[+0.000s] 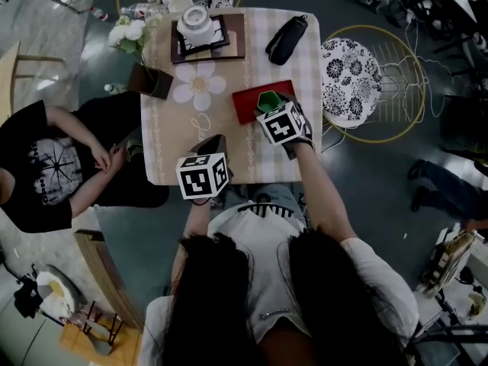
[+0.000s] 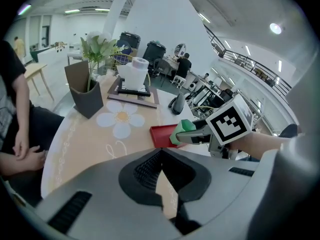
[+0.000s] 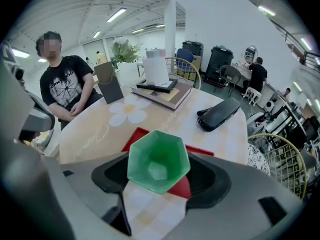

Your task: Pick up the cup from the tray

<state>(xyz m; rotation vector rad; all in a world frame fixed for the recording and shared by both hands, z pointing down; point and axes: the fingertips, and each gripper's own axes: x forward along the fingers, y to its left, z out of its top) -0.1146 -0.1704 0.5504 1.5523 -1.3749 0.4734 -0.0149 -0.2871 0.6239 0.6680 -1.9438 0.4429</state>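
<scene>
A green six-sided cup (image 3: 159,159) stands at the near right end of a red tray (image 3: 137,136) on the checked table. My right gripper (image 3: 159,180) is down round the cup, one jaw against each side, and the rim hides the pad edges. From the left gripper view, a finger of the right gripper (image 2: 196,136) lies along the cup (image 2: 183,130) above the tray (image 2: 161,134). In the head view the cup (image 1: 268,99) shows just beyond the right gripper (image 1: 271,108). My left gripper (image 2: 161,178) is shut and empty over the table's near edge (image 1: 216,142).
A dark planter (image 1: 152,79) with flowers, a daisy-shaped mat (image 1: 198,85), stacked books with a white roll (image 1: 200,30) and a black pouch (image 1: 286,40) share the table. A person in black (image 1: 46,158) sits at the left. A patterned chair (image 1: 349,78) stands at the right.
</scene>
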